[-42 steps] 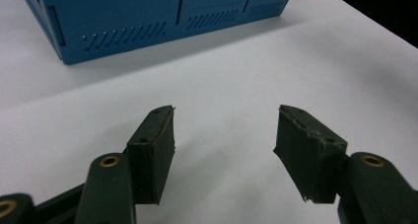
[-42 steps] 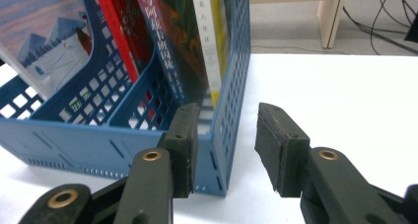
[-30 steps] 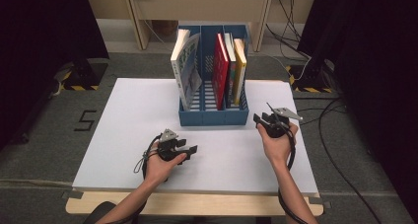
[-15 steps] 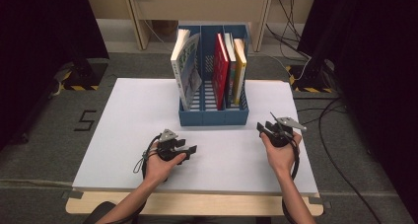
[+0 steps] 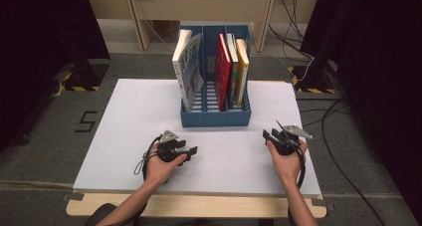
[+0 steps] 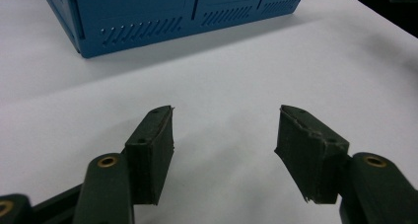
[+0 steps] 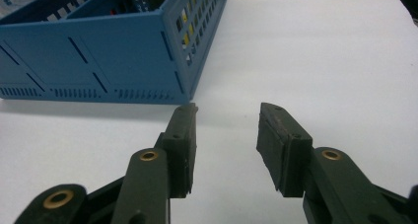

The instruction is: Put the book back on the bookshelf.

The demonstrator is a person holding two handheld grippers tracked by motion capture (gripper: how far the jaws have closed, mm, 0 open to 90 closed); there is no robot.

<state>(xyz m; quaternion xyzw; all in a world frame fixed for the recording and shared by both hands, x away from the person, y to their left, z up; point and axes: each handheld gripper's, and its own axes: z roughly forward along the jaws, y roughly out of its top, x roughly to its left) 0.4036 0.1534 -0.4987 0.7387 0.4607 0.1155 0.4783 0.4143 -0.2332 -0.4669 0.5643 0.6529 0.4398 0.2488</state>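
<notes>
A blue file rack [image 5: 216, 117] stands at the middle back of the white table top [image 5: 119, 131]. It holds a white and green book [image 5: 187, 71] leaning at its left, a red book [image 5: 222, 69] and a yellow book [image 5: 242, 65]. My left gripper [image 5: 193, 149] rests low over the table in front of the rack's left side, open [image 6: 224, 123] with nothing between its jaws. My right gripper [image 5: 267, 135] is near the rack's front right corner [image 7: 148, 51], open [image 7: 226, 115] and holding nothing; its jaws have just been opening a little.
Wooden furniture legs and cables [image 5: 303, 61] lie on the floor behind the table. Black curtains flank both sides. A floor mark shaped like a five [image 5: 87, 121] is left of the table. Bare white surface stretches on either side of the rack.
The right hand has come down and toward the near edge, a little to the right, settling low over the table. The left hand has stayed in place.
</notes>
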